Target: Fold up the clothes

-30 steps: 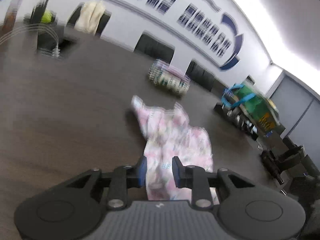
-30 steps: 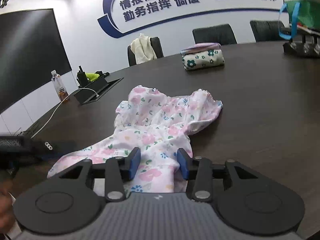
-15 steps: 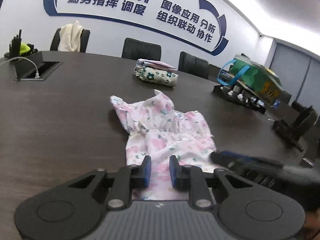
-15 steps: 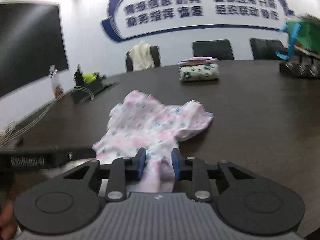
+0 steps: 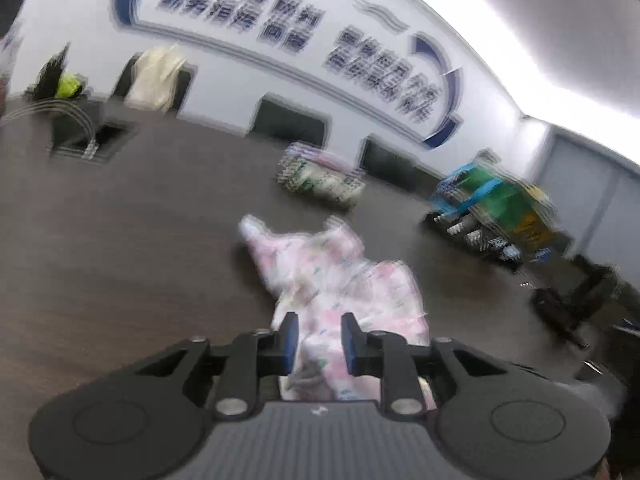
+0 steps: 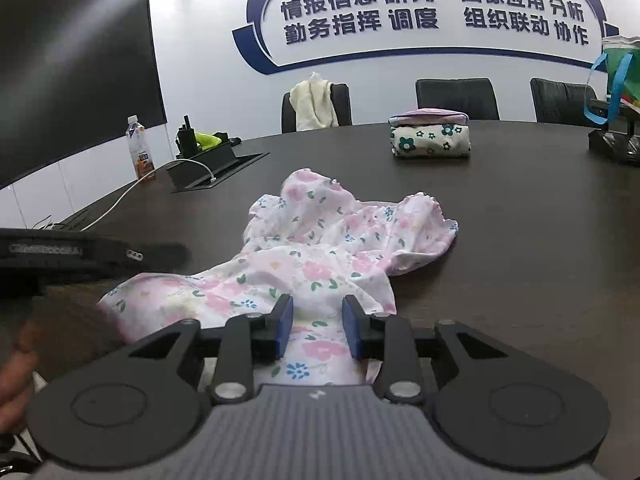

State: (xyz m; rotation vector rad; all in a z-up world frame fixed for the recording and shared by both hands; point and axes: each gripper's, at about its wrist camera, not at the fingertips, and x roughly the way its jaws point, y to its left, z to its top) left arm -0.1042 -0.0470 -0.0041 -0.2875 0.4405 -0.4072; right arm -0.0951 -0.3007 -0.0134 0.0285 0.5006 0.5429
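A pink floral garment (image 6: 320, 248) lies crumpled on the dark table (image 6: 520, 208), sleeves toward the far side. It also shows, blurred, in the left wrist view (image 5: 336, 280). My right gripper (image 6: 317, 330) sits over the garment's near hem with cloth between its blue pads; the gap is moderate. My left gripper (image 5: 319, 339) is over the near end of the garment, cloth bunched between its pads. The left gripper's dark body (image 6: 80, 254) shows at the left of the right wrist view.
A folded floral pile (image 6: 430, 138) sits far across the table. A cable box (image 6: 216, 164) with a white cable and a bottle (image 6: 140, 148) stand at the left. A green bag (image 5: 496, 200) and dark gear (image 5: 576, 300) are at the right. Chairs line the far wall.
Both grippers' jaws have widened compared with half a second ago. The left wrist view has swung and blurred, and cloth bunches up between its pads. The right wrist view has steadied.
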